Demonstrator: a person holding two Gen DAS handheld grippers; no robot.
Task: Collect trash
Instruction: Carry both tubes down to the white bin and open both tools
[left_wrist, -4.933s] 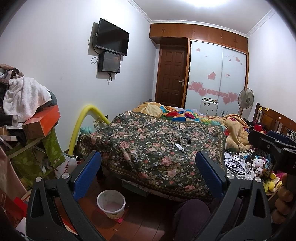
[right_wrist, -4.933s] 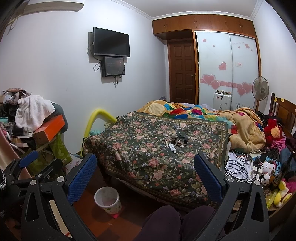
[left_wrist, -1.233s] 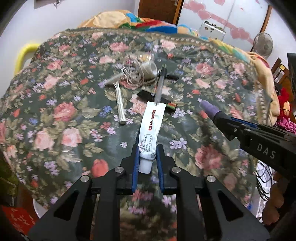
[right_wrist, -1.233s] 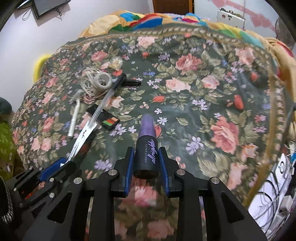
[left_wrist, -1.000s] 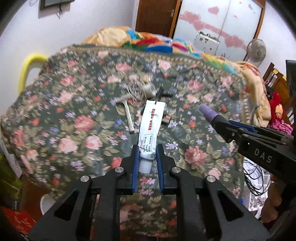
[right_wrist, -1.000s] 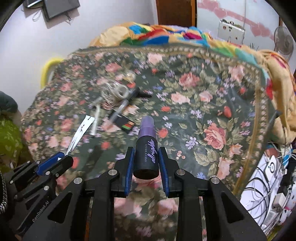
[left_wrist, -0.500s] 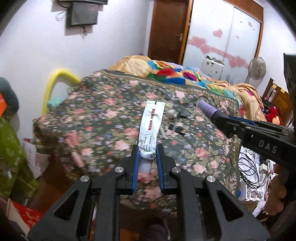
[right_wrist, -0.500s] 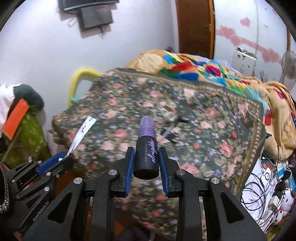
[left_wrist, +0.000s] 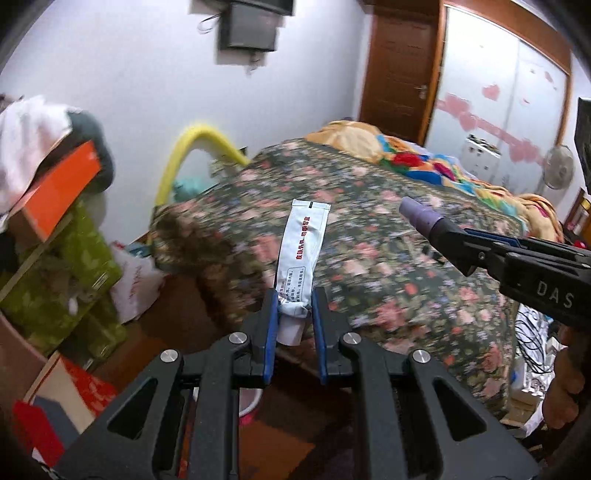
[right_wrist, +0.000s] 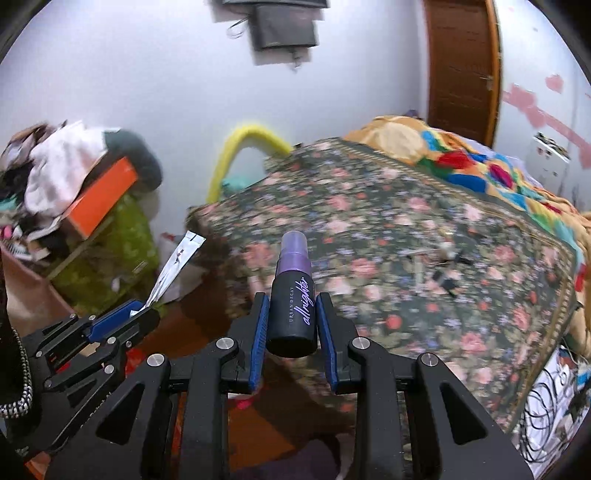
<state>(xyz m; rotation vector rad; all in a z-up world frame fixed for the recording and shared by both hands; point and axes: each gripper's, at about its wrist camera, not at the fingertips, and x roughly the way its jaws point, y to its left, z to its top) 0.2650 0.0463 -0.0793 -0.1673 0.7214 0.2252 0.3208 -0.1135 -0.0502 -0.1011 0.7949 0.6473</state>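
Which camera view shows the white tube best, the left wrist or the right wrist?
The left wrist view: the white tube faces the camera flat, printed side visible, clamped at its cap end by the left gripper. The right wrist view shows it only edge-on and small, sticking up from that gripper at the left.

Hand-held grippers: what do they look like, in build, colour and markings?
Both are matte black angular frames with triangular cut-outs, silver round bolts and blue finger pads. The right hand-held gripper carries white letters "DAS"; the left hand-held gripper shows faint lettering, unreadable.

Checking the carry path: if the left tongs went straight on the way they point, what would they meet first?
Probably the floral bedspread: the left tongs, shut on the white tube, aim at its near corner. Blur leaves depth unclear.
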